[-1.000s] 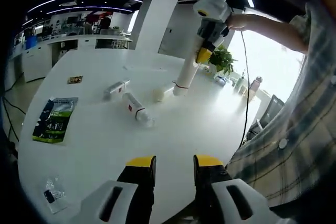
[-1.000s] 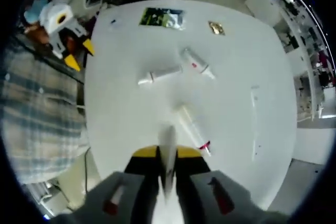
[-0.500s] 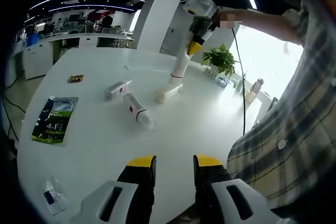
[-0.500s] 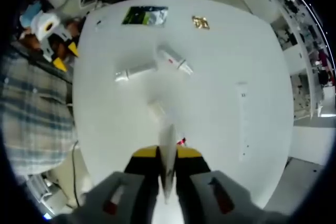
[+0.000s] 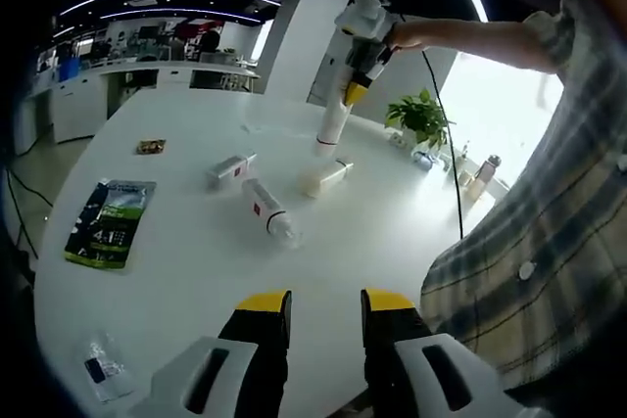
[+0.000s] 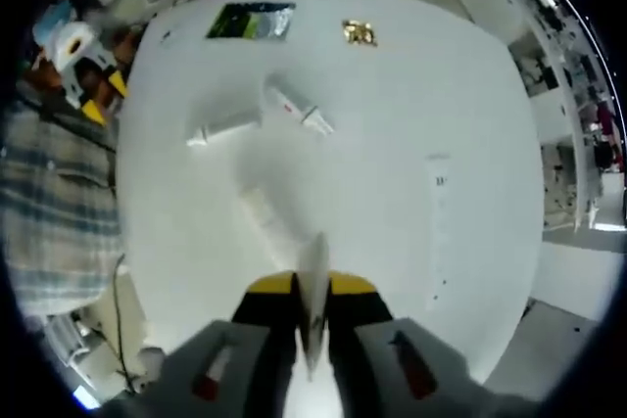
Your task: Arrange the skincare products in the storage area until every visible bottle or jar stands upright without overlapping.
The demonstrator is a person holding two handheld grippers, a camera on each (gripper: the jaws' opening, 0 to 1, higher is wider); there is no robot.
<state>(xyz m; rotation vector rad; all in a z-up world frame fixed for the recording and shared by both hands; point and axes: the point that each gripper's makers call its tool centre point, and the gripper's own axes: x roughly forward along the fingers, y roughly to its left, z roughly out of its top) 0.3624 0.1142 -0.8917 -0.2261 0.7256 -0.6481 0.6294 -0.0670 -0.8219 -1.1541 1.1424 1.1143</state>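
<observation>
With its jaws clamped on one white tube [image 5: 330, 128] held above the table [image 5: 372, 222], the right gripper [image 5: 355, 93] hung at 12 o'clock, the left gripper [image 5: 325, 302] gaped empty, and three tubes [image 5: 266, 209] lay flat.

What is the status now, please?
Right gripper shut on white tube, held upright above table. Left gripper open, empty. Three tubes lie flat, one nearest. Nothing blocking.

Four white tubes show in the left gripper view: one held tube [image 5: 331, 124], and three lying on the desk [image 5: 176, 271]: far tube [image 5: 231, 168], middle tube [image 5: 266, 211], right tube [image 5: 325, 178]. One green packet [image 5: 106, 222], one small gold packet [image 5: 150, 146], one clear sachet [image 5: 100, 371], two grippers.
</observation>
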